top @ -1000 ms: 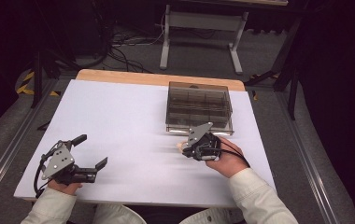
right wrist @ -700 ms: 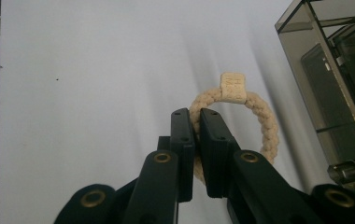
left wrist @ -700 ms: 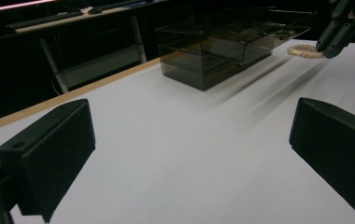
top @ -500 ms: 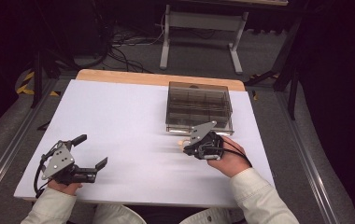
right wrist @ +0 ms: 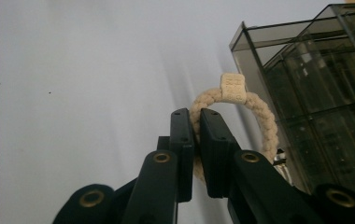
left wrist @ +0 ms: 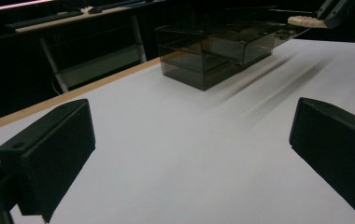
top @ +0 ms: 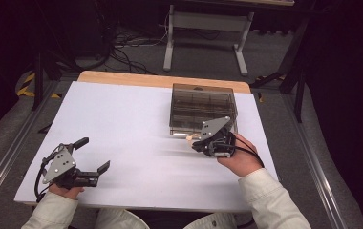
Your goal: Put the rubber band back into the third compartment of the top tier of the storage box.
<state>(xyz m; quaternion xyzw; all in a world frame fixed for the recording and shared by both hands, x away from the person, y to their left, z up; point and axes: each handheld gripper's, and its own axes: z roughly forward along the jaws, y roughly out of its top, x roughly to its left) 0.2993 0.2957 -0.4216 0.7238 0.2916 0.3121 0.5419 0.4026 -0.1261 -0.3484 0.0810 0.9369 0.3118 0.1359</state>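
While my right gripper (right wrist: 195,116) clamps the rope ring (right wrist: 255,109) at one thin spot on its left arc, the rest of the loop hangs free at centre right of the right gripper view. The ring sits just beside the smoked box (right wrist: 315,88), which occupies the right edge of that frame. From the high view, the right gripper (top: 199,140) is at frame centre, right at the near edge of the box (top: 201,107), with the ring showing as a pale patch at the jaw tips.

Risks, as I judge them:

1. Slip. The jaws pinch soft cord across a narrow contact. A quick move could pull the ring out and drop it on the table (top: 122,124).
2. Snag. The free loop and its square bead (right wrist: 233,87) hang close to the box wall. Catching the rim would tug the ring loose or shove the box.
3. Misplacement. The box has several compartments; the floppy loop may straddle a divider instead of settling inside one.

My left gripper (top: 92,156) stands released at lower left of the high view, jaws wide apart and grasping nothing, well apart from the box. It cannot steady the box if the box shifts.
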